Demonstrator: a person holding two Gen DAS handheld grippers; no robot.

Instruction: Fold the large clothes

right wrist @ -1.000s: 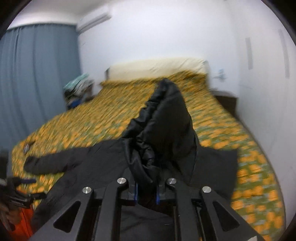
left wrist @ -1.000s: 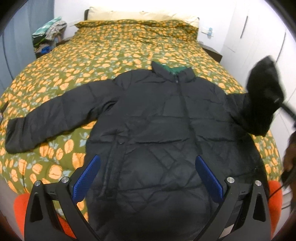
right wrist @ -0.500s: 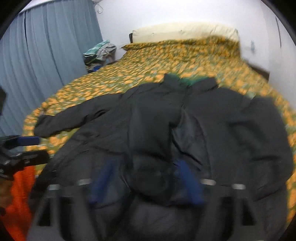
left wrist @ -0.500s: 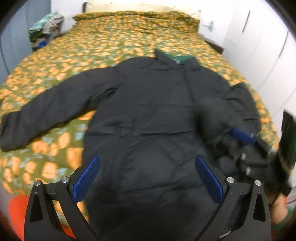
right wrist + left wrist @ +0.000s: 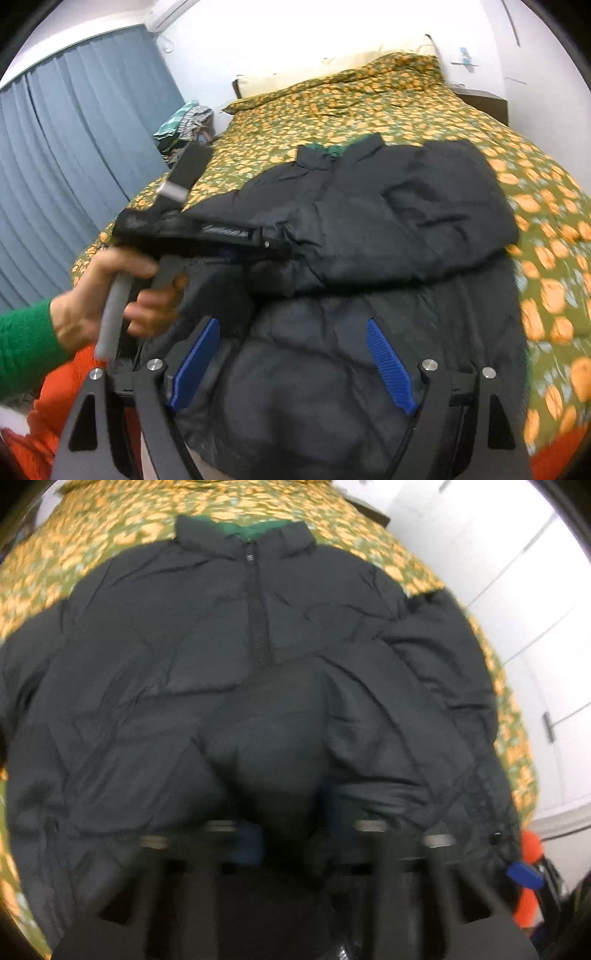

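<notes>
Right sleeve (image 5: 436, 206) now folded across jacket (image 5: 155, 672); my left tongs (image 5: 288, 834) just closed, pinching it, right tongs (image 5: 291, 365) spread empty; left sleeve remains.

L gripper (image 5: 291, 834) jaws just closing on fabric; R gripper (image 5: 291, 362) jaws wide apart.

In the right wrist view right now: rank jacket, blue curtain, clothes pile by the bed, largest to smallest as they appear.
1. Black jacket
2. Blue curtain
3. Clothes pile, far smallest, though it sits farthest from the camera.
</notes>
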